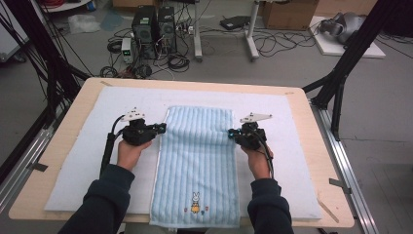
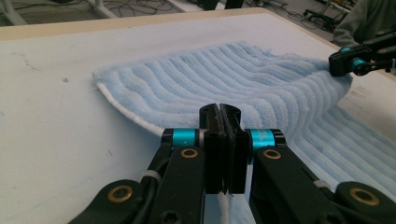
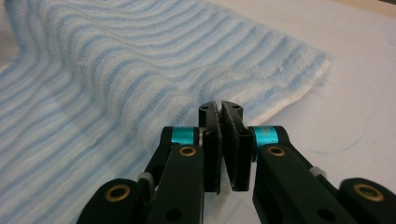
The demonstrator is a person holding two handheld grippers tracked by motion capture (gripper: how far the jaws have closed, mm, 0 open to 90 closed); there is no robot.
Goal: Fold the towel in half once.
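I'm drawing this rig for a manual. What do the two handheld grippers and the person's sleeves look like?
Both the left gripper and the right gripper are black, with two flat jaws, turquoise rings and brass-coloured pivot rivets. Each carries a grey three-cornered plate on top and trails a black cable. The person wears dark sleeves.

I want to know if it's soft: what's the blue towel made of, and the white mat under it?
The blue towel looks like soft terry cloth: fluffy ribbed stripes that sag where the fingers pinch its edge. The white mat looks like thin matte felt or foam, flat and faintly scuffed; which one is hard to tell.
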